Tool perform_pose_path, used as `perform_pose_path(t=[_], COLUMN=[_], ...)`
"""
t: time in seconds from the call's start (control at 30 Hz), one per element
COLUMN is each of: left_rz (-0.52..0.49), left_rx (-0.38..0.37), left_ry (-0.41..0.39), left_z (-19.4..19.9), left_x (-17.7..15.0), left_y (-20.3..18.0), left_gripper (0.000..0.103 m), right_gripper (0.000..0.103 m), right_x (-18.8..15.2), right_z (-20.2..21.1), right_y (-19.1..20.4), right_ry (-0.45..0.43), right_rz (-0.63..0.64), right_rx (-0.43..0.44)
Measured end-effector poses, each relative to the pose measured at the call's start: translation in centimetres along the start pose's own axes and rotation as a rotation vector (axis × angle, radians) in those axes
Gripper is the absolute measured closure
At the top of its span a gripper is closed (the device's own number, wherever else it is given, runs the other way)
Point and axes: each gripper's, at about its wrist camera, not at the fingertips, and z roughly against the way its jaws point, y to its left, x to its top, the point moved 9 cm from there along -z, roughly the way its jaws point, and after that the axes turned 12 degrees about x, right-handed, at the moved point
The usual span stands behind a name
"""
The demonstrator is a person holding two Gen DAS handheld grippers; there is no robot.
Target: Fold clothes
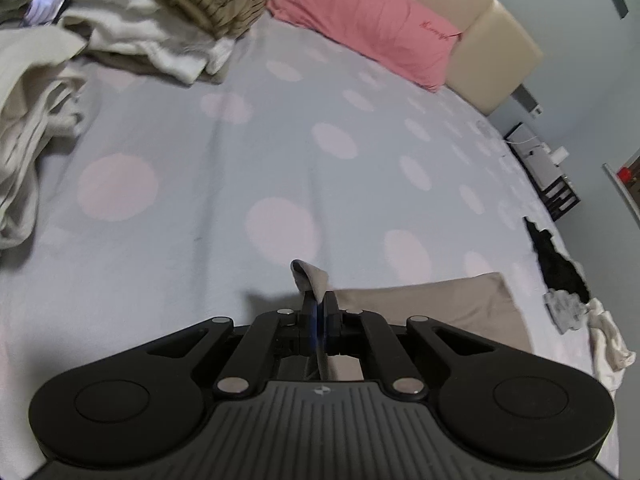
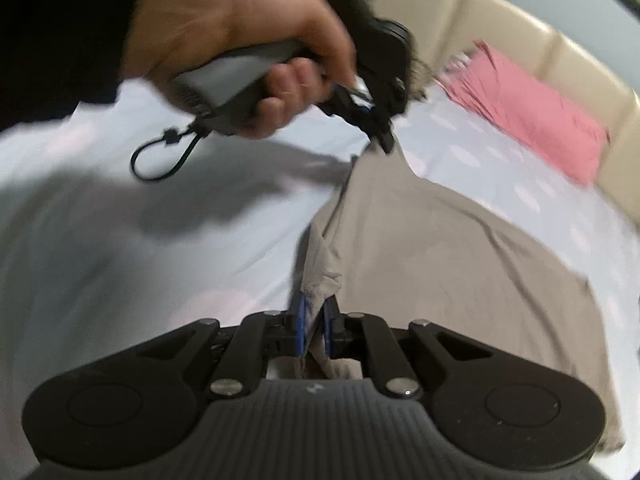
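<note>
A beige garment point(image 2: 448, 248) lies spread on the dotted bed sheet point(image 1: 240, 168). My left gripper point(image 1: 319, 304) is shut on one corner of the beige garment point(image 1: 432, 304), and a small tip of cloth sticks up past its fingers. In the right wrist view the left gripper point(image 2: 382, 142), held by a person's hand point(image 2: 240, 40), pinches the far corner and lifts it off the sheet. My right gripper point(image 2: 315, 312) is shut on a bunched edge of the same garment, with cloth pressed between its blue pads.
A heap of cream and brown clothes point(image 1: 132, 24) lies at the far left with a phone point(image 1: 50, 2) on it. A pink pillow point(image 1: 368, 20) leans on the cream headboard point(image 1: 492, 52). Black and white small garments point(image 1: 564, 276) lie at the bed's right edge.
</note>
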Motion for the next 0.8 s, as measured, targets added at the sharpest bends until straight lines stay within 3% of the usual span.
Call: perform_pose_path(t=[0.47,0.8], left_rz=[-0.07,-0.168], left_rx=[-0.059,-0.116], left_ry=[-0.008,0.003], left_z=[-1.0,-3.6], left_x=[1.3,1.8], left_y=[-9.9,-19.0], left_gripper=[0.102,0.102], right_gripper=[0.093,0.093], right_x=[0.6,-2.4], right_z=[8.4,12.9], right_y=[-9.2,-17.0], right_ry=[-0.191,-0.262], right_rz=[-0.369,-0.53], right_rx=[0.043,-0.022])
